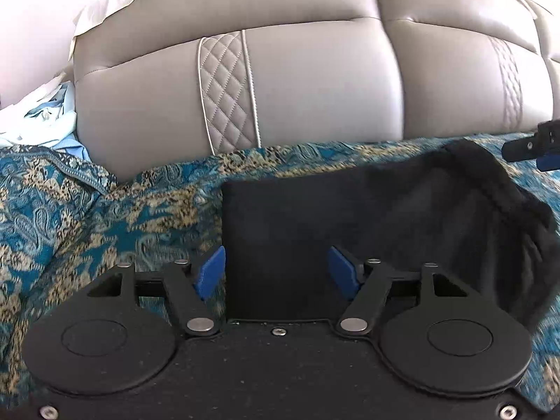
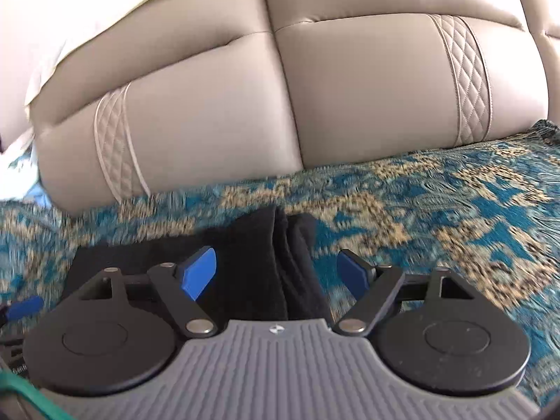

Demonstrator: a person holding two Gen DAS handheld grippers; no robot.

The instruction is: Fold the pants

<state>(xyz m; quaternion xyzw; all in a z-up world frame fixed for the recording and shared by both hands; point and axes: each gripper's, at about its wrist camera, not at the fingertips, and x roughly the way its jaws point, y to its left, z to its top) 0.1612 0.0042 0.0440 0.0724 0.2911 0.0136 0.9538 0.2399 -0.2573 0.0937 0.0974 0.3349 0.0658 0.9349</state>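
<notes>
Both grippers (image 1: 276, 273) (image 2: 276, 273) spread above one black pants (image 1: 367, 224)

I'm working in what looks like a home living room: a padded beige leather sofa backrest (image 1: 315, 80) with quilted diamond-stitch strips fills the far side. A teal-and-gold paisley throw (image 2: 437, 203) covers the seat. At the throw's far left corner lies loose pale laundry (image 1: 38, 119), probably shirts, though it's blurred.

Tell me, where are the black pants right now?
The black pants lie folded on the teal patterned blanket, just in front of the beige sofa backrest. In both wrist views they sit right ahead of the open jaws.
</notes>
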